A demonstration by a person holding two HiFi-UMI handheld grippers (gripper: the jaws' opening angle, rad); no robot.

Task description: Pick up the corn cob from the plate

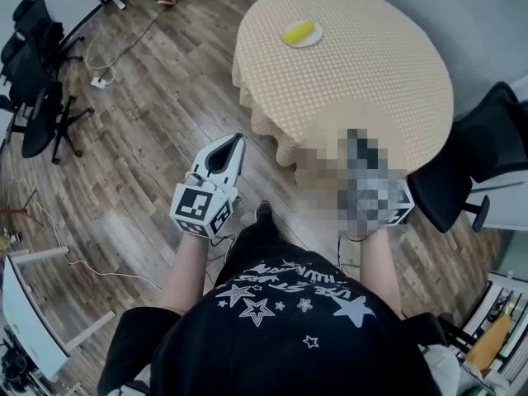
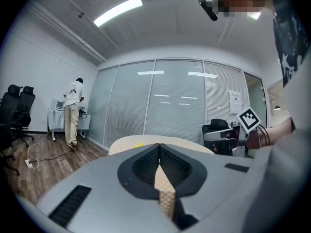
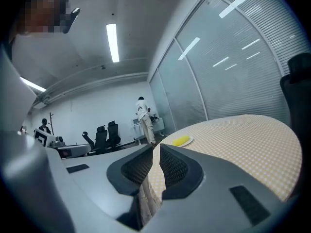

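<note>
One right claw [image 3: 154, 148] (blurred from above), corn cob [image 1: 299, 32] tiny.

- The person is wearing a black T-shirt [image 1: 280, 328] with short sleeves; white stars [image 1: 256, 309] and white lettering are showing across it
- The left gripper [image 1: 238, 143] is showing a white shell around black ribbed pads [image 1: 220, 160]; a cube [image 1: 202, 209] with black-and-white square markers is capping its rear
- The right gripper [image 3: 154, 148] is showing the same pale shell and dark pads
</note>
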